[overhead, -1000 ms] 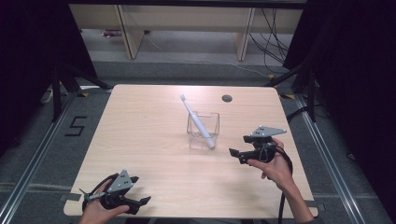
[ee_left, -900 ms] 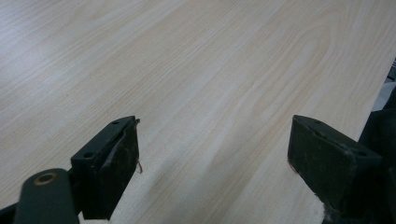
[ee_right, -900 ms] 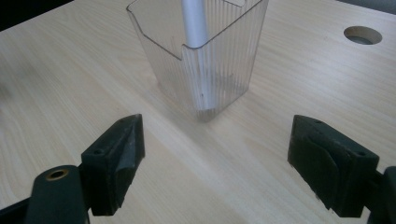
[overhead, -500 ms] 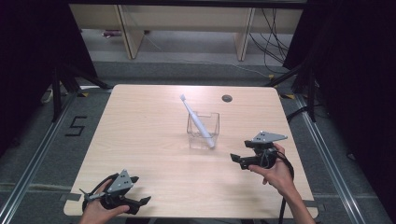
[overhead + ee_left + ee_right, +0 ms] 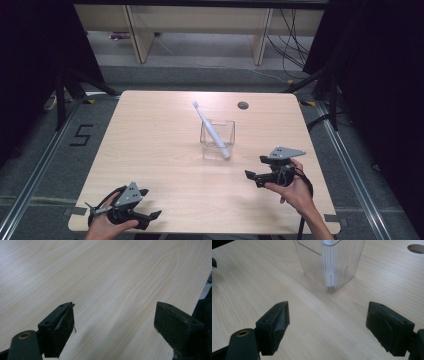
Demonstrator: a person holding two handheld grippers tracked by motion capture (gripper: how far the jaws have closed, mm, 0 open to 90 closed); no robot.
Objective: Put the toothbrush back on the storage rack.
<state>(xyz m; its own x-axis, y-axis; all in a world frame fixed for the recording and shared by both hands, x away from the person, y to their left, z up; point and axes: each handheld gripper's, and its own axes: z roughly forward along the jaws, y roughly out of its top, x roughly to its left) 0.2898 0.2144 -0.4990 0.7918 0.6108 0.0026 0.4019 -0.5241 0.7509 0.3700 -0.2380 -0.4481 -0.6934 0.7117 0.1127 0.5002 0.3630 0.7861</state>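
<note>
Both spread wide and empty: left claw (image 5: 115,322), right claw (image 5: 328,325). Toothbrush (image 5: 329,255) cut off above clear cup (image 5: 347,262); head unseen there, bristles blurred from above.

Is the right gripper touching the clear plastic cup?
Apart. The right gripper view shows bare table between the open right gripper and the clear ribbed plastic cup.

Black jaws (scuffed pads), grey three-cornered plates.
</note>
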